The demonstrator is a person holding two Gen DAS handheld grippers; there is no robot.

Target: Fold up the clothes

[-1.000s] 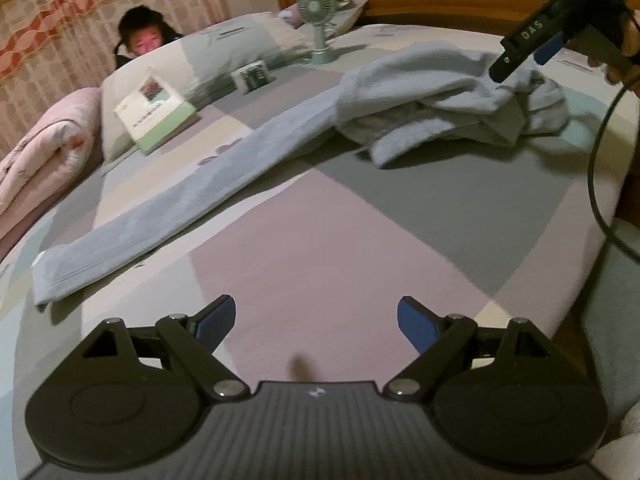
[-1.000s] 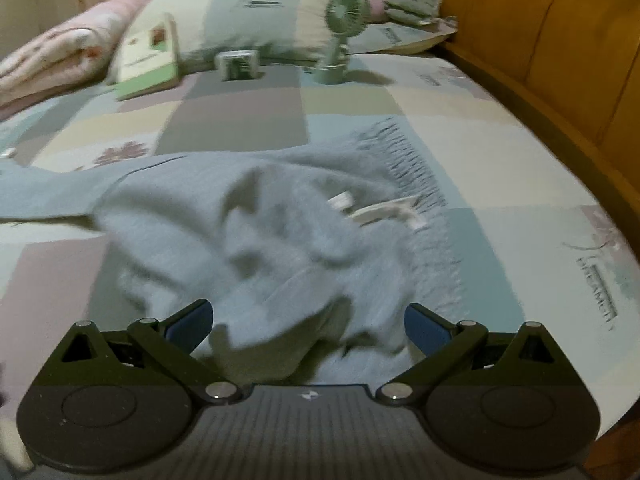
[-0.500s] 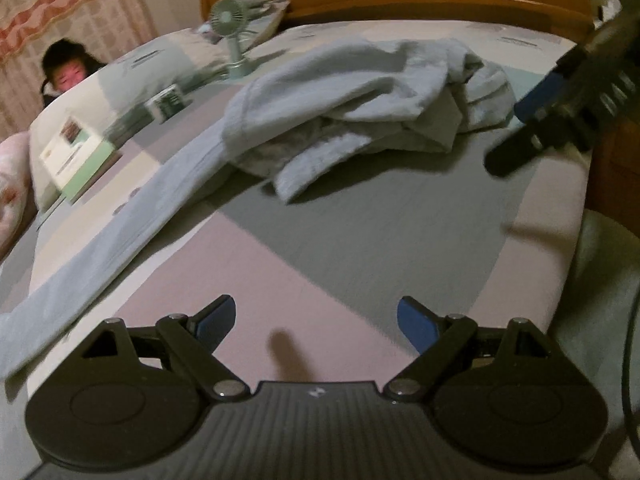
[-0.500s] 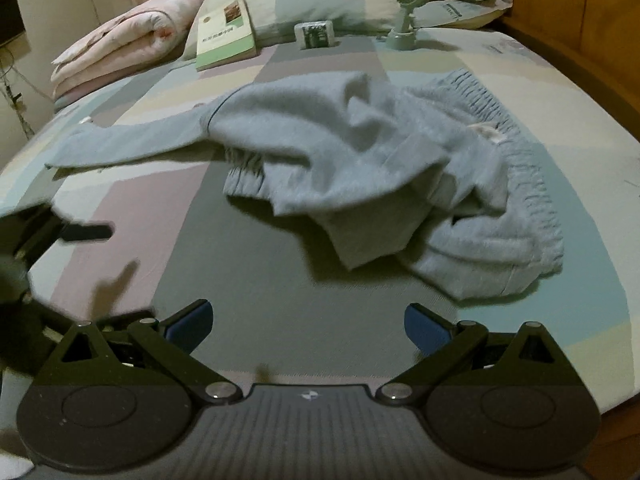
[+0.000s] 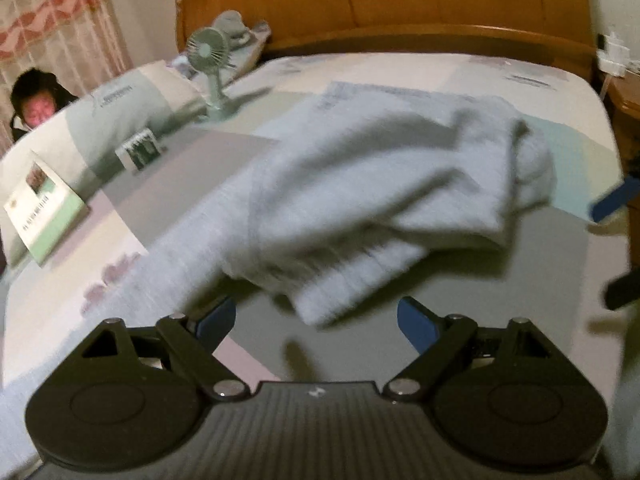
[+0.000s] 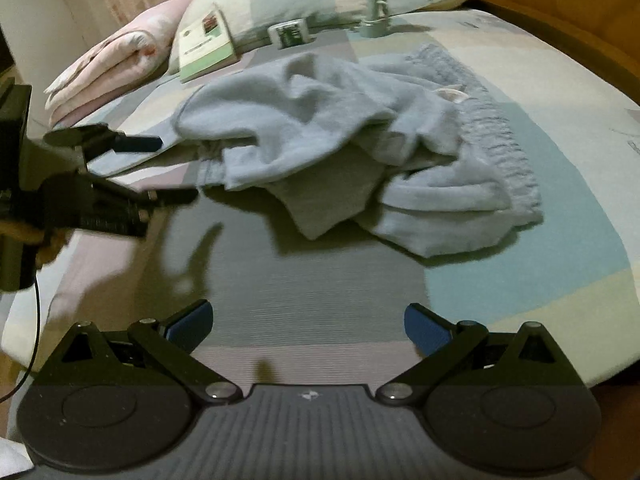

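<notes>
A light blue-grey garment (image 5: 380, 184) lies crumpled on the patchwork bedsheet (image 5: 460, 304), with one long leg trailing off to the left. My left gripper (image 5: 316, 322) is open, and a hanging corner of the garment lies just ahead of its blue pads. In the right wrist view the left gripper (image 6: 176, 170) comes in from the left, its fingertips close to the garment's (image 6: 360, 132) gathered edge. My right gripper (image 6: 308, 326) is open over bare sheet in front of the heap, nothing between its fingers. One right gripper finger (image 5: 612, 200) shows at the left view's right edge.
A small green fan (image 5: 210, 76), a little box (image 5: 140, 148) and a book (image 5: 44, 208) rest by the pillows (image 5: 120, 100). A folded pink blanket (image 6: 116, 64) lies far left. A person sits behind the pillows. A wooden headboard (image 5: 400, 0) rims the bed.
The left gripper has swung in toward the heap, which now fills its view. The right gripper has drawn back from over the heap toward the bed's near edge. Both stay open.
</notes>
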